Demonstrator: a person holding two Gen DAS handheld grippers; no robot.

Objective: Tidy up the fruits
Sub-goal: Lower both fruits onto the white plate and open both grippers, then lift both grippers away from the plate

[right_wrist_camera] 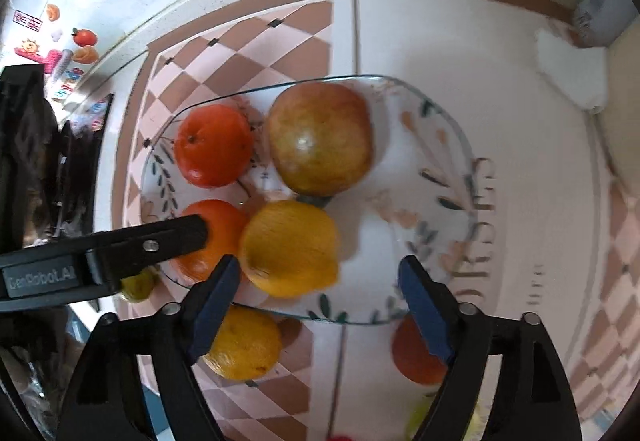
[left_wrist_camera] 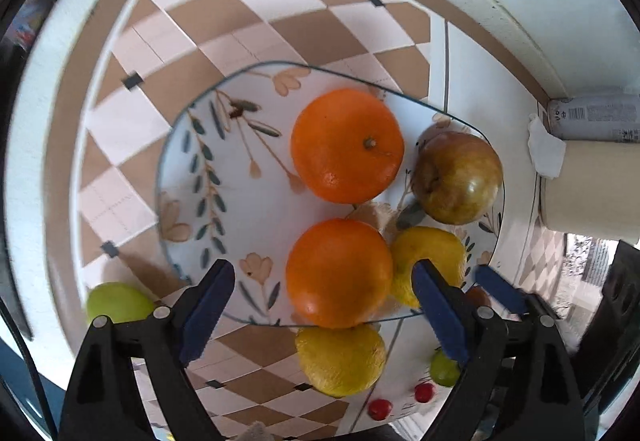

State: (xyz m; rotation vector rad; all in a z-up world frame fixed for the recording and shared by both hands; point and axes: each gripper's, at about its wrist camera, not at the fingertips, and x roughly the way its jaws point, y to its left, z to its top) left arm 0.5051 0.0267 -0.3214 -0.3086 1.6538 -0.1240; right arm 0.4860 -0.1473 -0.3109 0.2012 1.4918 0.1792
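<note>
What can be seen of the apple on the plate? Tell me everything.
The apple is round and glossy, its skin mottled olive-green and reddish-brown, with a highlight on top. It looks whole; its dimpled end tilts sideways in the left wrist view. It rests on the floral plate near the rim, beside the far orange and close to the lemon on the plate; whether they touch is unclear. Neither gripper holds it.

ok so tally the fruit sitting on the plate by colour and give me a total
Orange: 2, the far orange and the near orange
Yellow: 1, the lemon
Red-green: 1, the apple
Total on the plate: 4
</note>
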